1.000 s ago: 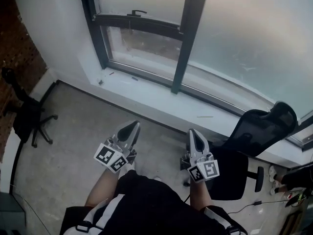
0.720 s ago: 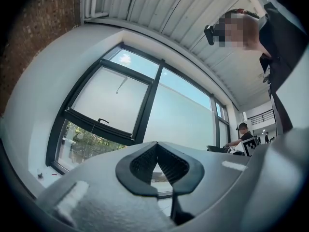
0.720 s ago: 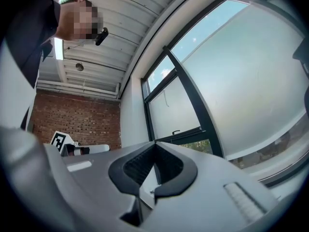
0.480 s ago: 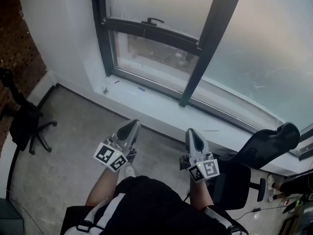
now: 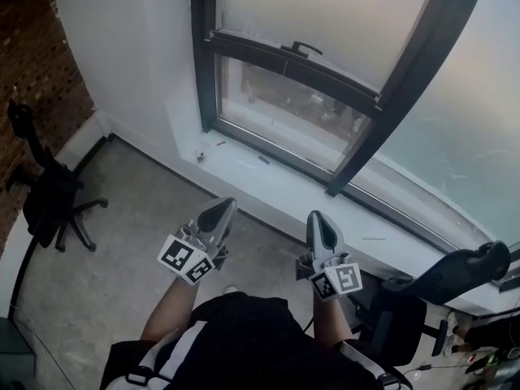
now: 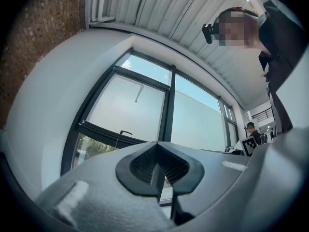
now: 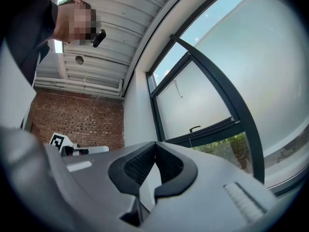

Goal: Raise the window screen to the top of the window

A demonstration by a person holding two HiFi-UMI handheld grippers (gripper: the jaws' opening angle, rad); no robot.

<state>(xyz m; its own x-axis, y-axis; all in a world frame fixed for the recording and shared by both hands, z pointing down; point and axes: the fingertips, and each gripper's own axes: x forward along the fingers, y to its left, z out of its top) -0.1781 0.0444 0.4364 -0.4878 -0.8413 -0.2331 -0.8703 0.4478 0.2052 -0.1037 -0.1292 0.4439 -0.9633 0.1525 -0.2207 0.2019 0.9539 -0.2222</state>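
Closer now: dark-framed window (image 5: 206, 71) has slid right and grown in the head view vs 1 s ago. Left gripper (image 5: 218, 211), lower centre-left, fingers pressed together w/ nothing btwn them. Right gripper (image 5: 321, 220) beside it, same, empty. Task not started, I'd say: neither touches anything, both short of the white sill (image 5: 268, 179). Frosted pale window screen (image 5: 325, 10) is at upper centre, covering the upper pane. Its dark bottom bar (image 5: 268, 55) w/ small black handle (image 5: 301, 48) sits partway down, clear glass below. Whole lift still left.
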